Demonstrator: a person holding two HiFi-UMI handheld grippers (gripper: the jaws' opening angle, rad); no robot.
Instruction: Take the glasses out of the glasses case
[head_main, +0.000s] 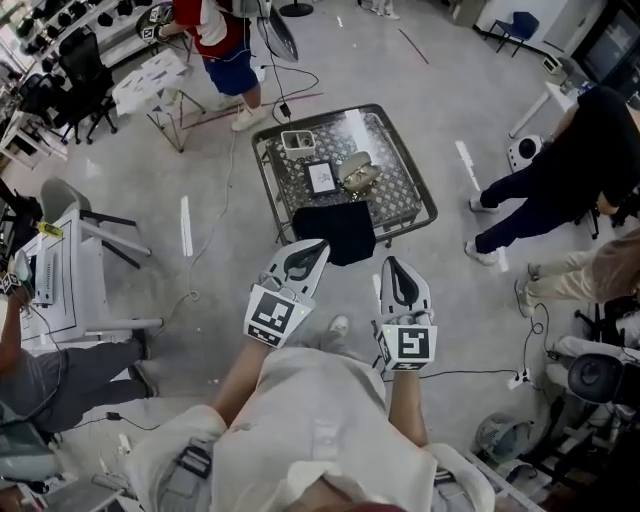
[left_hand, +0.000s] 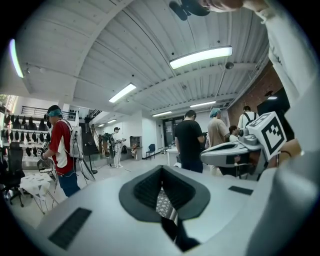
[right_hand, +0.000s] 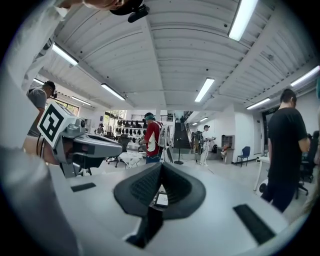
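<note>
We are holding the left gripper (head_main: 312, 250) and right gripper (head_main: 394, 268) with jaws together and empty, well short of the table (head_main: 405, 185), where the case (head_main: 358, 172) is lying ahead between them, beyond a black cloth (head_main: 335, 232), its long axis slanting, neither gripper clearly nearer

It was a workshop-like lab. Strip lights (left_hand: 200, 57) ran along a ribbed ceiling (right_hand: 165, 55) above the jaws, and racks of dark gear (left_hand: 20, 135) lined the wall far beyond them. Cables (head_main: 215, 215) trailed over bare grey floor (head_main: 420, 90), with office chairs (head_main: 85, 75) and standing people (left_hand: 60, 150) around a small table (head_main: 262, 150) ahead of the jaws.
</note>
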